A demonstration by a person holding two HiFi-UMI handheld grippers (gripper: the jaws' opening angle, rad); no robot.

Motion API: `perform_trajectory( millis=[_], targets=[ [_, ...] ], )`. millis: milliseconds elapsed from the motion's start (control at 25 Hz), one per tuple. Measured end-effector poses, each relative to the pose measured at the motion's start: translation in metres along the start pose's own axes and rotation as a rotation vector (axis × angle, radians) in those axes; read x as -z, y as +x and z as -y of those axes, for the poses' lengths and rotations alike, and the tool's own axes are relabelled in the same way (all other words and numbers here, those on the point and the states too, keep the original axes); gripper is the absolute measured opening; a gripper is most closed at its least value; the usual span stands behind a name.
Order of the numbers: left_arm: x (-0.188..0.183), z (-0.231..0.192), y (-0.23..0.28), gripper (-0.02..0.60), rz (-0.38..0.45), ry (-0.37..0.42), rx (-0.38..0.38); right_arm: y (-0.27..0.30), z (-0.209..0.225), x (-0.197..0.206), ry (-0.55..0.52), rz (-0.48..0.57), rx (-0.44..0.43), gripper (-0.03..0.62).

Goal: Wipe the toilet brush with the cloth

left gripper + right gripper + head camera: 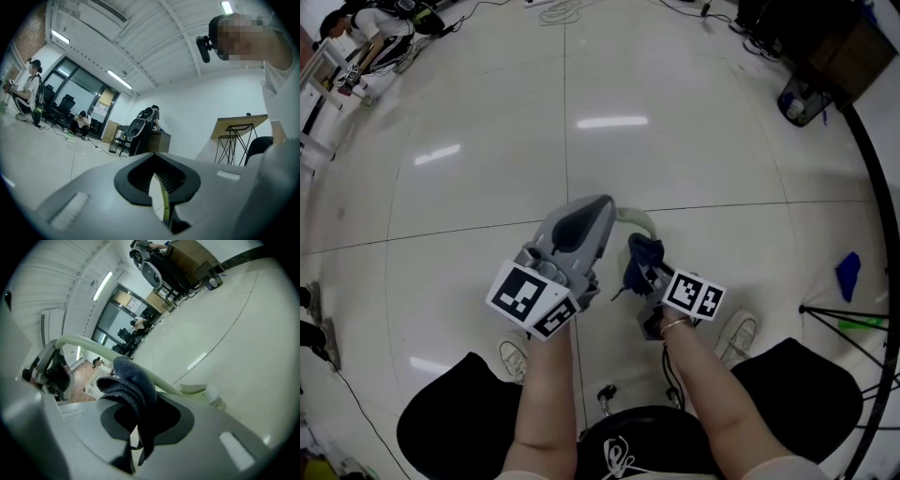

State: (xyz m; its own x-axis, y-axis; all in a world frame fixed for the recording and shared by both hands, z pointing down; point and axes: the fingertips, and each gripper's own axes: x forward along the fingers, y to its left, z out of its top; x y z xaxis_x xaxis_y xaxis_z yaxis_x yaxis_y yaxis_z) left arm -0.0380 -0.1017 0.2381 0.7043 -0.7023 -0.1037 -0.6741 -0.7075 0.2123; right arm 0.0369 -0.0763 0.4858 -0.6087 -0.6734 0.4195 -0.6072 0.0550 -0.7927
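Head view: the left gripper point(598, 214) reaches forward over the glossy tiled floor point(469, 178), its marker cube point(530, 298) close to the person's wrist. From its tip the pale green handle of the toilet brush point(639, 219) arcs across to the right gripper point(647, 274), which lies just beside it. A dark blue cloth point(642, 253) is bunched at the right gripper's tip and touches the handle from below. Beneath both grippers show the person's white shoes point(514, 356).

Left gripper view: the jaws of the left gripper point(157, 185) stand nearly together, pinching a thin pale green strip, the toilet brush point(165, 202) handle seen edge-on. Beyond the jaws lie open floor and a glazed wall, with other people well apart from the gripper.

Right gripper view: the right gripper point(140, 425) is clamped on the cloth point(133, 385), which rises out of the jaws in folded layers and hangs below them in a loose tail. The cloth presses against the handle of the toilet brush point(162, 384), which runs straight across just beyond the jaws. The bristle head point(213, 397) sits at the handle's right end, above the floor.
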Motion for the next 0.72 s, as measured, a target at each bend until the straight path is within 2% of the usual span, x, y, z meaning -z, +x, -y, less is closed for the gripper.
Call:
perform_trajectory(
  millis=[120,240,440,600,720],
  targets=[
    [0.002,-0.002,-0.002,0.006,-0.005,0.003,-0.005,0.007,0.023,0.016,0.006,-0.026,0.054,0.063],
    [0.004,-0.005,-0.005,0.006,0.001,0.001,-0.013,0.012,0.036,0.027,-0.034,-0.047,0.092,0.063],
    [0.003,-0.007,-0.010,0.006,0.007,0.007,-0.021,0.016,0.047,0.034,-0.058,-0.069,0.112,0.064],
    [0.002,-0.008,-0.014,0.006,-0.003,0.086,-0.065,0.000,0.022,0.035,-0.150,-0.101,0.044,0.063],
    [-0.003,-0.005,-0.027,0.006,0.053,0.073,-0.115,-0.028,-0.024,0.018,-0.288,-0.047,-0.061,0.063]
  ],
)
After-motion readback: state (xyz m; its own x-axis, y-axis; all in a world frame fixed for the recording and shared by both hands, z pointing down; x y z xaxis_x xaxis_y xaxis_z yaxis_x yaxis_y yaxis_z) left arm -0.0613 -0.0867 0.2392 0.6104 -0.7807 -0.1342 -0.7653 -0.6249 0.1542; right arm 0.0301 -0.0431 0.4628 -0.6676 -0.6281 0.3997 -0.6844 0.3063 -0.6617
